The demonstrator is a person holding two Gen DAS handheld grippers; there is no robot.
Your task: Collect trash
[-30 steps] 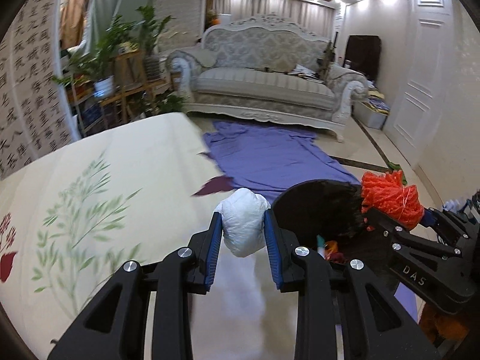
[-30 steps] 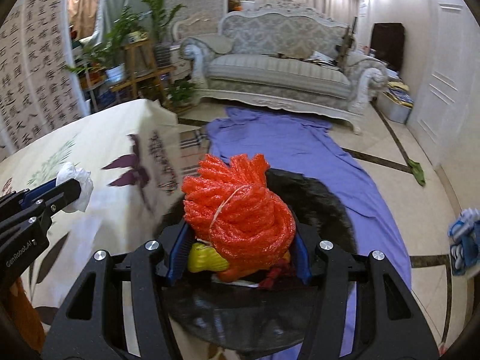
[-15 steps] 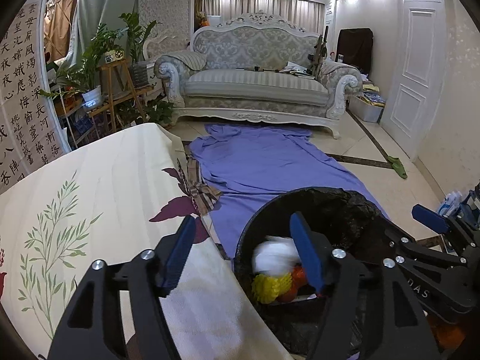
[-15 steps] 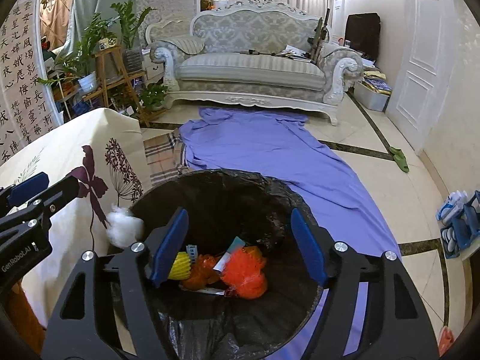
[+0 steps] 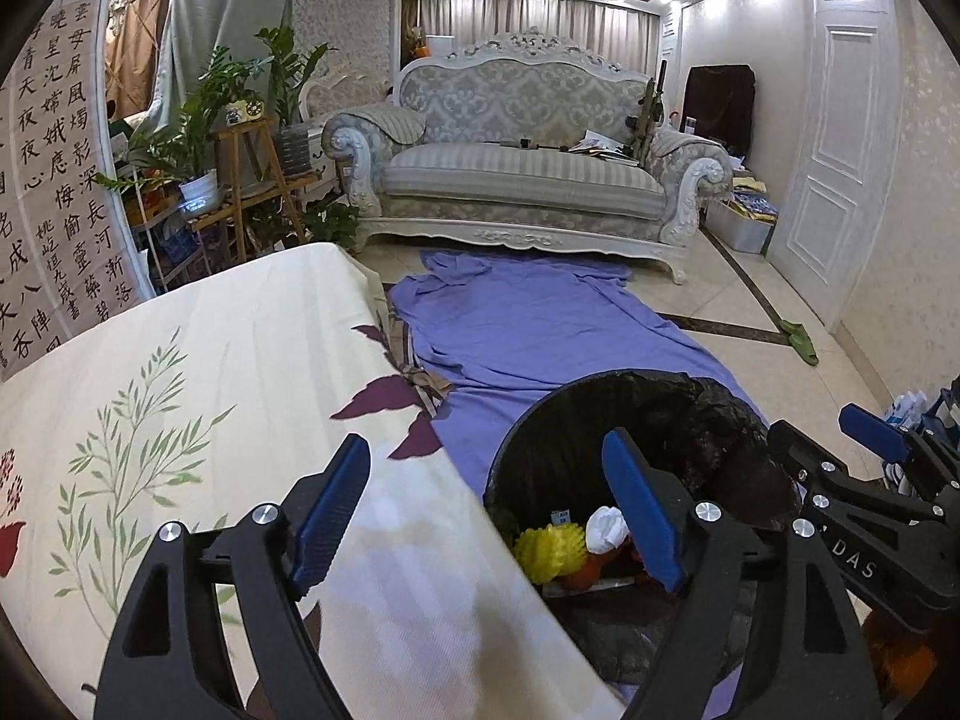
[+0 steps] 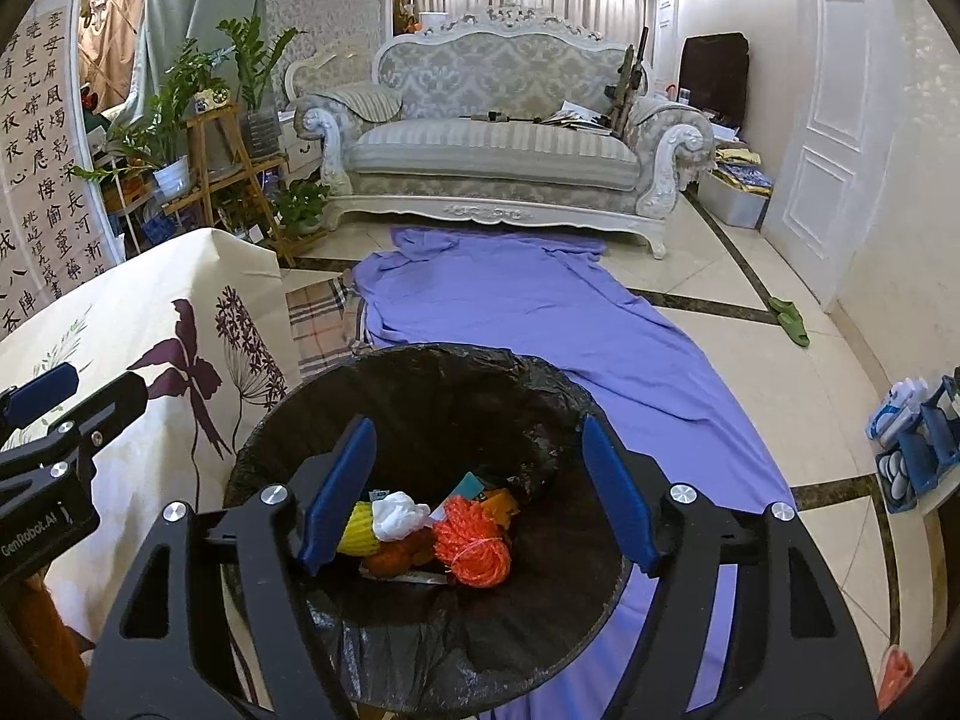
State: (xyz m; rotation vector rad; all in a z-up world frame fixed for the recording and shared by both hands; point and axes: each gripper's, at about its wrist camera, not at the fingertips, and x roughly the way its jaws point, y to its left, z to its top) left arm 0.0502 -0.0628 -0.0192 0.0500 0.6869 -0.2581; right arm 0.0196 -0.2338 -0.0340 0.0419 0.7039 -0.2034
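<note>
A round bin with a black liner (image 6: pixel 432 372) stands on the floor beside the table; it also shows in the left wrist view (image 5: pixel 708 414). Inside lie an orange net bundle (image 6: pixel 474 546), a white crumpled wad (image 6: pixel 396 516), a yellow piece (image 6: pixel 357 534) and other scraps. The white wad (image 5: pixel 606 528) and yellow piece (image 5: pixel 546 552) show in the left wrist view too. My right gripper (image 6: pixel 474 498) is open and empty above the bin. My left gripper (image 5: pixel 489 516) is open and empty over the table edge and bin rim.
A cream tablecloth with leaf and flower prints (image 5: pixel 180 372) covers the table at left. A purple sheet (image 6: pixel 540 312) lies on the tiled floor toward a sofa (image 6: pixel 498 144). Plant stands (image 6: pixel 198 138) are at back left. Shoes and a blue rack (image 6: pixel 912 432) sit at right.
Both grippers opened: the left let go of the white wad and the right the orange net bundle, and both now lie in the bin. Both grippers have pulled back slightly.
</note>
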